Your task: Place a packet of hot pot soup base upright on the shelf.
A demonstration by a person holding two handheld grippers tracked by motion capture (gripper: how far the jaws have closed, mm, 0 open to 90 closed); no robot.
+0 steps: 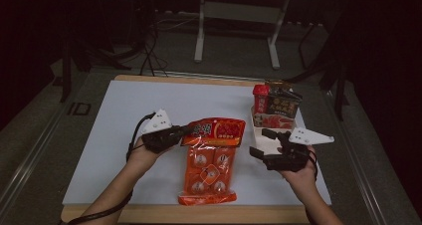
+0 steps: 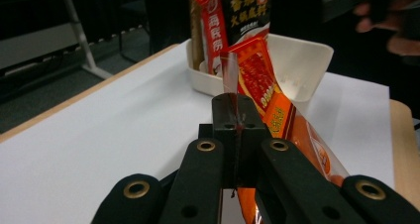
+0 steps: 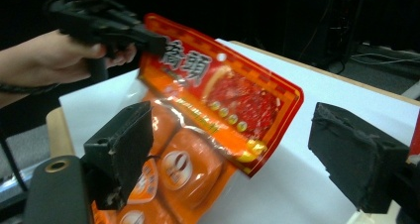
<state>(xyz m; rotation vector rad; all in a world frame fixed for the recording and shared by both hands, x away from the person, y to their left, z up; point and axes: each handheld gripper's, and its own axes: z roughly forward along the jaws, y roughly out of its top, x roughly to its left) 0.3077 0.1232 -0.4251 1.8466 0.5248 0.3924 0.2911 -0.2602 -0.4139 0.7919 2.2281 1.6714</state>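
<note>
An orange-red snack bag [image 1: 210, 161] with several round pieces inside lies lengthwise on the white table top [image 1: 124, 115]. Its printed top end is raised. My left gripper [image 1: 185, 131] is shut on the bag's top left corner; in the left gripper view the jaws pinch the clear seal edge [image 2: 236, 116] and the bag [image 2: 270, 97] hangs off to the right. My right gripper [image 1: 262, 143] hovers just right of the bag, open, with nothing between its pads. In the right gripper view the bag [image 3: 223, 97] lies ahead of the wide-apart pads [image 3: 121, 147], and the left gripper [image 3: 106, 23] holds its corner.
A white bin [image 1: 263, 135] stands at the right, behind my right gripper, with a red packet [image 1: 260, 98] and a dark packet [image 1: 284, 103] upright in its far end. The wooden table edge [image 1: 199, 214] runs along the front. A metal stand [image 1: 239, 16] is on the floor beyond.
</note>
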